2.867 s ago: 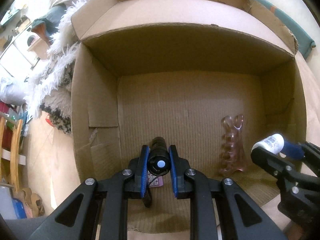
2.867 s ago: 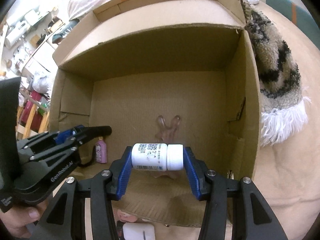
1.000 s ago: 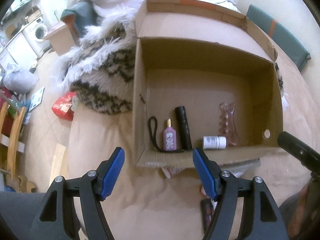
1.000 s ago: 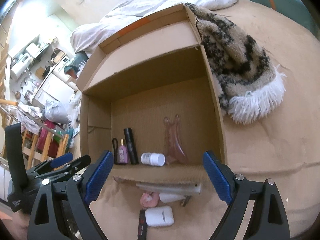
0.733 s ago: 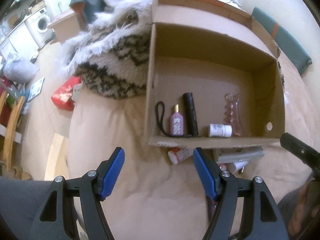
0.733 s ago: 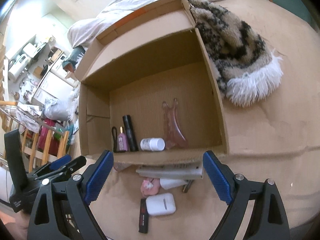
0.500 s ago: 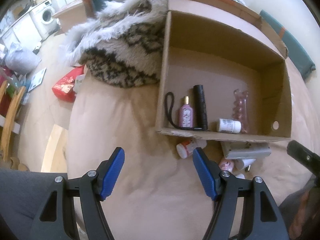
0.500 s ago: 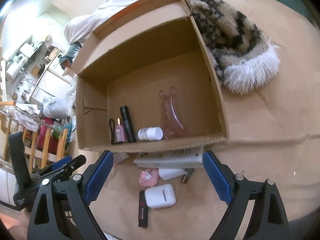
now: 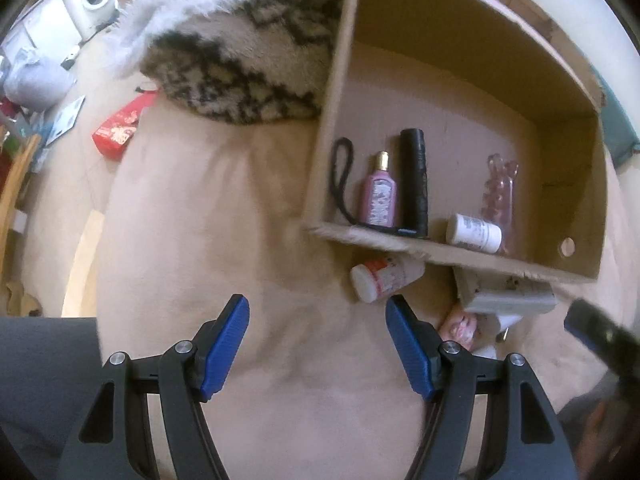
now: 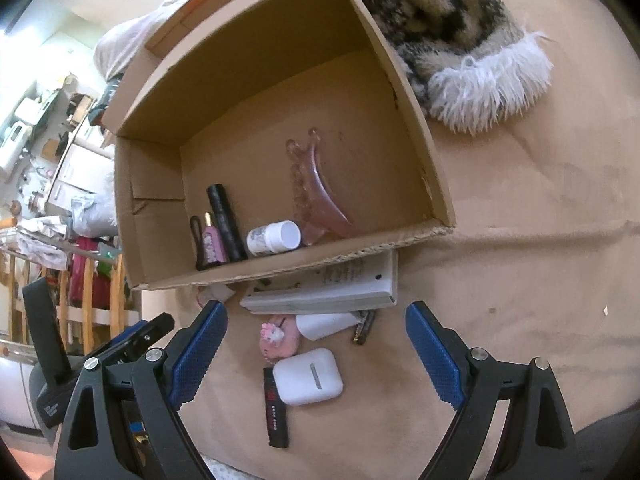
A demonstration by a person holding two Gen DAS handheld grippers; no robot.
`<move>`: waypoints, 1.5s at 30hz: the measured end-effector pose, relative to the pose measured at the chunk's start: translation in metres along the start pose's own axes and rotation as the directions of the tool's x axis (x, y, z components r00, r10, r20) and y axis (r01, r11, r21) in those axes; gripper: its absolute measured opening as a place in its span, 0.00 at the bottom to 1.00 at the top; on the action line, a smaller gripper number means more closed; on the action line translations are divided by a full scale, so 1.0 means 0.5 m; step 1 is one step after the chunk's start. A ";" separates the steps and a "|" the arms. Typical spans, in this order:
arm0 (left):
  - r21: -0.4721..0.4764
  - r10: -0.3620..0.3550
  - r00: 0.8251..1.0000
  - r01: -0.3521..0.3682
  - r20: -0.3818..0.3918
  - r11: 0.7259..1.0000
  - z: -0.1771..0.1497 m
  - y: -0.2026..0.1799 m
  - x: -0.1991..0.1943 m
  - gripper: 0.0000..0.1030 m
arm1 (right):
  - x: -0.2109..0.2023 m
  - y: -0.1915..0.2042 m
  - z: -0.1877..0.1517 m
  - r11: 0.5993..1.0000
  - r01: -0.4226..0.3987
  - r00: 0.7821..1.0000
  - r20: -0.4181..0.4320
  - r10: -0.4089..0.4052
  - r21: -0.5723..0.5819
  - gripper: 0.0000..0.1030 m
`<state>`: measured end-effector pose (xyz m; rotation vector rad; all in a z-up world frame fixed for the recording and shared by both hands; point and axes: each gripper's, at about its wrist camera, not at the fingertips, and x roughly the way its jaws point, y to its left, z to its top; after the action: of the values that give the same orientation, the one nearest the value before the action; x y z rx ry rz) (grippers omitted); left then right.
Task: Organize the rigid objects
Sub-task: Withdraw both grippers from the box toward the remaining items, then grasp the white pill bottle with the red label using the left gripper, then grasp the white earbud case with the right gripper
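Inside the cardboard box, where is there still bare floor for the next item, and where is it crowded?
The cardboard box has bare floor across its far half, beyond the black flashlight and pink comb, plus the near corner right of the comb. The near edge is crowded: perfume bottle, flashlight and white pill bottle lie close together.

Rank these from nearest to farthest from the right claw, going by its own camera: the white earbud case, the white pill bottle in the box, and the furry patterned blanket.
1. White earbud case: on the brown sheet, just ahead of the right claw, between its open fingers.
2. White pill bottle: lying inside the cardboard box, near its front edge.
3. Furry patterned blanket: beyond the box, on the upper right.
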<state>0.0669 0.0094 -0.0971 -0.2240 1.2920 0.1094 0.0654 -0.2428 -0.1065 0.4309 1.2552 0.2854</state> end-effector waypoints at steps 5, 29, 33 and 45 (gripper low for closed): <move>-0.036 -0.023 1.000 0.023 -0.018 0.999 0.010 -0.059 0.037 0.66 | 0.004 -0.002 -0.001 1.000 0.002 1.000 -0.005 -0.002 0.006 0.93; 0.109 0.077 0.997 -0.075 -0.008 0.991 0.019 -0.069 0.019 0.47 | 0.002 -0.007 -0.004 1.000 0.006 1.000 -0.011 -0.006 0.004 0.93; 0.165 0.064 0.997 -0.069 0.036 0.984 0.001 -0.039 -0.056 0.47 | 0.006 -0.001 -0.013 1.000 0.013 0.999 -0.034 -0.013 -0.018 0.93; 0.201 0.053 0.996 -0.066 0.068 0.977 -0.051 0.016 -0.108 0.47 | 0.076 0.032 -0.066 0.993 0.013 0.976 -0.216 -0.038 -0.114 0.79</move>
<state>0.0263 0.0140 -0.0524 -0.0064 1.2386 0.0347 0.0451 -0.2068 -0.1395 0.2920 1.4504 0.3877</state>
